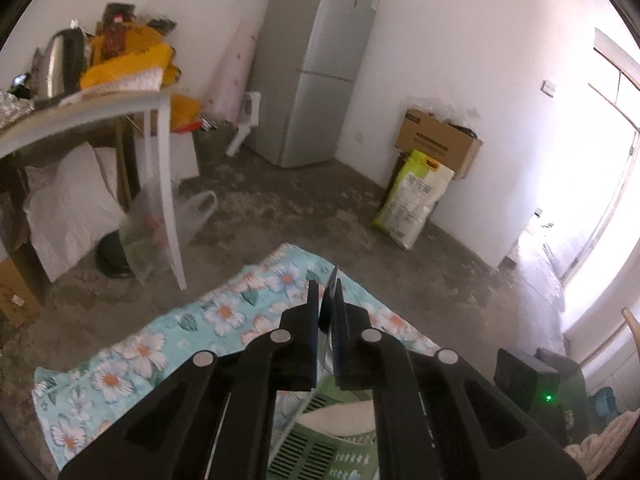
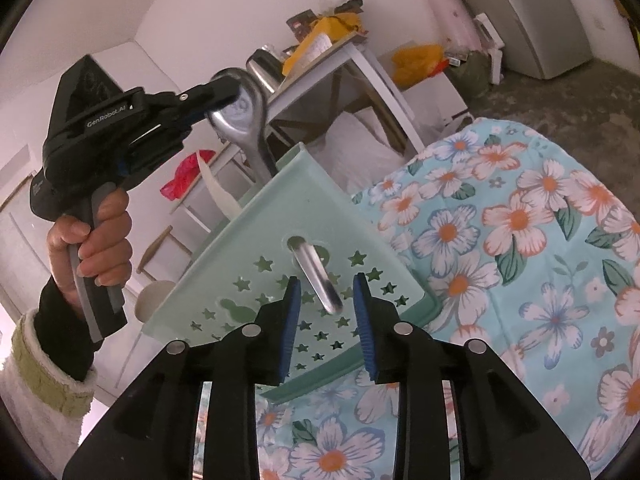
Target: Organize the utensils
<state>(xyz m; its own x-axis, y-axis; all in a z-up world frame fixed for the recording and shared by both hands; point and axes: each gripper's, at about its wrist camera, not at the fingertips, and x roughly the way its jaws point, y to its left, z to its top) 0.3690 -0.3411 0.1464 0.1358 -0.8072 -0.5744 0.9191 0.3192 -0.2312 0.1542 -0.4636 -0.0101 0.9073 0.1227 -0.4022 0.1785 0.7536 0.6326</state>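
1. Left wrist view: the left gripper (image 1: 330, 300) was pinched shut on the edge of a shiny metal spoon bowl (image 1: 333, 280), above the pale green perforated plastic basket (image 1: 320, 436) on the floral cloth (image 1: 224, 312).
2. Right wrist view: the right gripper (image 2: 327, 304) stood spread, a steel spoon handle (image 2: 318, 280) poking through the basket's slot between its blue pads (image 2: 291, 320), untouched. The person's left hand (image 2: 96, 240) held the other tool.

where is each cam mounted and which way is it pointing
Left wrist: sits on the left gripper, looking along its shut fingers and the metal spoon they pinch, past the floral cloth to the fridge; only the gripper shows.
Right wrist: sits on the right gripper, jaws open, facing the green basket; the left gripper and the hand holding it show.
Shared: spoon, cloth, basket, fridge, white table.
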